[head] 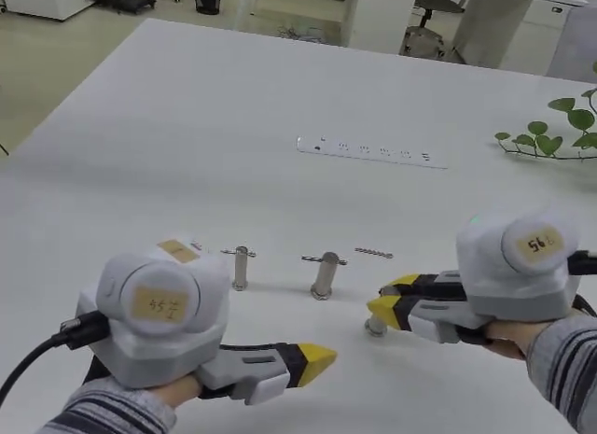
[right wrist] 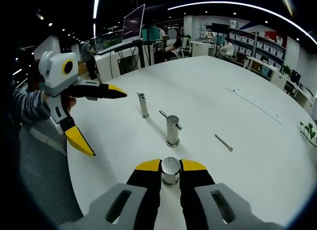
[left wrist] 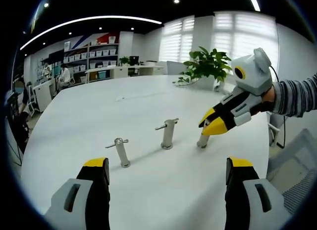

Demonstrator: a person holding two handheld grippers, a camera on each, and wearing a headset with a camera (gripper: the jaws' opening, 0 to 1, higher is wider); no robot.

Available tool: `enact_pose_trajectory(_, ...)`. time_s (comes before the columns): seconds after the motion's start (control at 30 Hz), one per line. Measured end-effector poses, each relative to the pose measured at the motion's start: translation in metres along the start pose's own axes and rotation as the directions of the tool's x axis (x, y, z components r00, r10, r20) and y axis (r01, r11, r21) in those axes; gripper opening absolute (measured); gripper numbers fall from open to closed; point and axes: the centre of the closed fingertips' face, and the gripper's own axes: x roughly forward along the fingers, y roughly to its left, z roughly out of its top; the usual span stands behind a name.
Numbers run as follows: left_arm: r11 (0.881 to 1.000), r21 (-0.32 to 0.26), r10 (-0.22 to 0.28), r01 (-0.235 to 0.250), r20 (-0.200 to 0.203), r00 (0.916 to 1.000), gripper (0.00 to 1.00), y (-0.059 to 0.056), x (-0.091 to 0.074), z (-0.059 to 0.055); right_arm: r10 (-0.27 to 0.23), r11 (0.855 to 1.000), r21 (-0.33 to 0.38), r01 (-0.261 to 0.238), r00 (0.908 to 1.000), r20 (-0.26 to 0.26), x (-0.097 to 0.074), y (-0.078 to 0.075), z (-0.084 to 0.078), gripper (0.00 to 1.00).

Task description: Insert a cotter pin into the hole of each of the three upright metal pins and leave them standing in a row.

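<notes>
Nearest, the left gripper (left wrist: 167, 164) hung low over the white table (head: 280, 126), jaws spread wide with nothing between them. Just beyond it to the right, the right gripper (head: 387, 299) pressed its jaws against both sides of the third metal pin (right wrist: 170, 171), which stood upright with no cotter pin through it. Farther left, the middle pin (head: 324, 275) and the left pin (head: 241, 268) stood in line, each with a cotter pin across its top. Beyond them, slightly right, the loose cotter pin (head: 373, 253) lay flat and well apart from everything, and the power strip (head: 373, 152) lay far off.

The likeliest trouble was that thin pin skidding on the smooth top when pinched. A left gripper reaching for it would pass close over the two finished pins and could topple one. Any twist of the right gripper's hold could tilt the third pin or turn its hole, which could not be made out, away from the approach.
</notes>
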Motion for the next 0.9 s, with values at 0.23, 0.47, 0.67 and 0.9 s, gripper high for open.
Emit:
enact_pose_trajectory(0.23, 1.0, -0.006, 0.002, -0.002, 0.009, 1.0, 0.97, 0.001, 0.0, 0.002, 0.018, 1.0, -0.001, -0.018, 0.9998, 0.004, 0.006, 0.011, 0.0, 0.08)
enact_pose_trajectory(0.47, 1.0, -0.007, 0.005, -0.004, 0.009, 0.9999, 0.97, 0.002, 0.0, 0.002, 0.024, 1.0, -0.014, -0.024, 0.9997, 0.009, 0.011, 0.022, 0.001, 0.08)
enact_pose_trajectory(0.67, 1.0, -0.005, 0.005, -0.005, 0.012, 0.9999, 0.97, 0.002, -0.001, 0.003, 0.027, 0.999, -0.028, -0.027, 0.9996, 0.006, 0.016, 0.031, -0.001, 0.08)
enact_pose_trajectory(0.9, 1.0, -0.005, 0.008, -0.008, 0.015, 0.9999, 0.97, 0.003, -0.001, 0.004, 0.025, 0.999, -0.037, -0.025, 0.9996, 0.011, 0.016, 0.036, -0.002, 0.08)
